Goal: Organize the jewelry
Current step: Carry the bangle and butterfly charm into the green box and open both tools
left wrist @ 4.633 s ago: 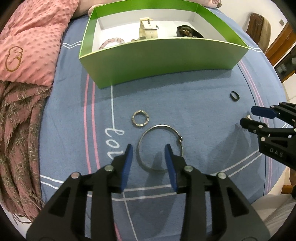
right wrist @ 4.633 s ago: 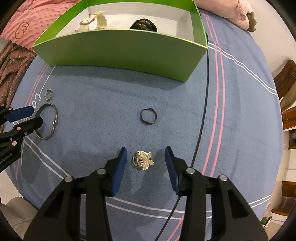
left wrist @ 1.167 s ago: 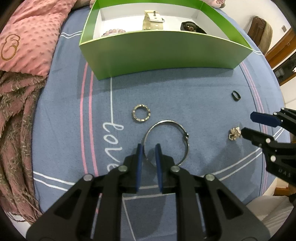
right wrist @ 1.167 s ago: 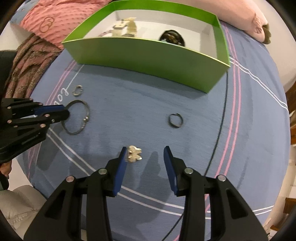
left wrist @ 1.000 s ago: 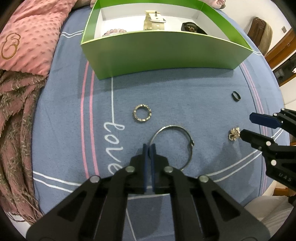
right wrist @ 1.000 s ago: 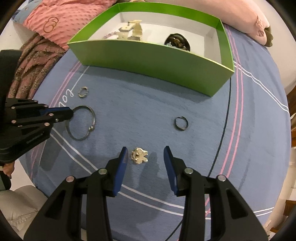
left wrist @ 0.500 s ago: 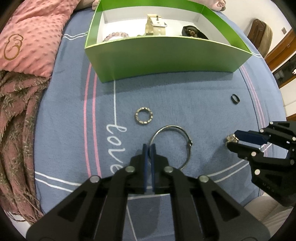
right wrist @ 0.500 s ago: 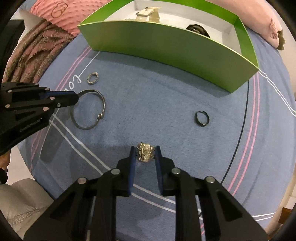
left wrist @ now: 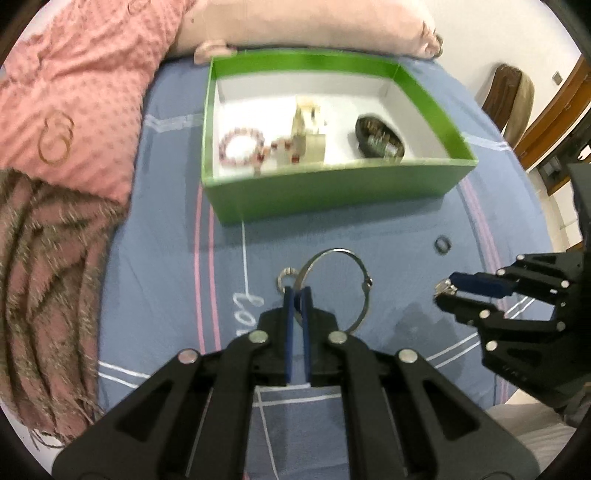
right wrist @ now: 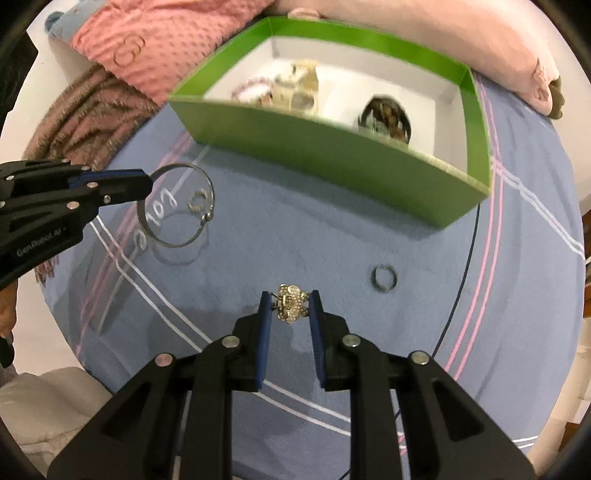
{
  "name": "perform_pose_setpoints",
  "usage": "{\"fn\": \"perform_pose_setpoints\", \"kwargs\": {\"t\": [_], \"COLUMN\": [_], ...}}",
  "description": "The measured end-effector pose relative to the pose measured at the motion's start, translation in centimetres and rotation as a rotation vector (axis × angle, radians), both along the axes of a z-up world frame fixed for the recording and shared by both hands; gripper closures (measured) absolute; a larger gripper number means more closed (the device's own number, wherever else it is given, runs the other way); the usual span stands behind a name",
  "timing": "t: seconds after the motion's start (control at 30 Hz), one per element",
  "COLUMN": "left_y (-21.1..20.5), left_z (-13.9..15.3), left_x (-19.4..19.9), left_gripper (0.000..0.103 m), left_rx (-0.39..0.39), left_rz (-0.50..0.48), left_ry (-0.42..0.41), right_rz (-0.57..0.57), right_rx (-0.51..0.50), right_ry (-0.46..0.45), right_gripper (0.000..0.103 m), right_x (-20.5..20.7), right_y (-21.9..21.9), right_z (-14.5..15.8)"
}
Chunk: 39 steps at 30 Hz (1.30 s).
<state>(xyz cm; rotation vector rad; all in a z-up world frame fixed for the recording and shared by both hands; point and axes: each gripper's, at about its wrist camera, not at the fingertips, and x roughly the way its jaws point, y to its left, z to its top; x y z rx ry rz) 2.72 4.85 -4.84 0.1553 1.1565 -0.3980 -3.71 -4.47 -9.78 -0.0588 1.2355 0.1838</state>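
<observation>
My left gripper [left wrist: 297,295] is shut on the rim of a large silver bangle [left wrist: 360,273] and holds it above the blue bedspread; the bangle also shows in the right wrist view [right wrist: 173,242]. My right gripper [right wrist: 290,306] is shut on a gold sparkly brooch [right wrist: 291,302], lifted off the cloth; the brooch shows in the left wrist view [left wrist: 443,287]. A small studded ring [left wrist: 286,276] and a dark ring [right wrist: 384,277] lie on the bedspread. The green box [left wrist: 332,195] holds a pink bead bracelet [left wrist: 242,146], a cream watch [left wrist: 308,138] and a dark bead bracelet [left wrist: 378,138].
A pink dotted pillow [left wrist: 74,92] and a brown fringed blanket [left wrist: 44,277] lie to the left. A pale pink pillow [left wrist: 314,22] lies behind the box. The bed edge runs along the near side, with a wooden chair [left wrist: 511,96] beyond the right side.
Both grippers have risen from the bedspread with their pieces, the left with the bangle and the right with the brooch. The box interior now shows more fully.
</observation>
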Motion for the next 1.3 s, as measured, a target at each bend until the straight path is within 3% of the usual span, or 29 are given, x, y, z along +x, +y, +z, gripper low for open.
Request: {"fn": "perform_pose_setpoints", "kwargs": {"t": [0.3, 0.43, 0.63, 0.87, 1.1, 1.23, 1.3], "left_y": [-1.4, -1.8, -2.1, -2.1, -2.5, -2.6, -2.5], "left_z": [4.0, 4.8, 2.5, -0.3, -1.3, -1.0, -0.5], "left_x": [3.9, 7.1, 11.9, 14.2, 14.5, 14.3, 14.0], "left_gripper": [0.099, 0.099, 0.099, 0.099, 0.099, 0.099, 0.099], "left_rx": [-0.023, -0.027, 0.022, 0.073, 0.087, 0.088, 0.089], "left_rz": [-0.022, 0.0, 0.044, 0.059, 0.052, 0.051, 0.053], "left_ry": [-0.11, -0.135, -0.111, -0.067, -0.048, -0.054, -0.063], "right_rz": [-0.039, -0.082, -0.124, -0.136, -0.129, -0.12, -0.119], "right_rx": [-0.011, -0.019, -0.038, -0.04, -0.051, -0.045, -0.045], "right_ry": [-0.194, -0.232, -0.16, -0.053, -0.048, -0.076, -0.099], "right_gripper": [0.083, 0.083, 0.083, 0.083, 0.082, 0.06, 0.06], "right_x": [5.4, 8.5, 12.8, 14.6, 14.6, 14.2, 13.7], "right_y": [-2.5, -4.4, -6.4, -6.8, -6.3, -6.2, -6.0], "right_z": [6.4, 7.4, 4.3, -0.6, -1.1, -0.3, 0.7]}}
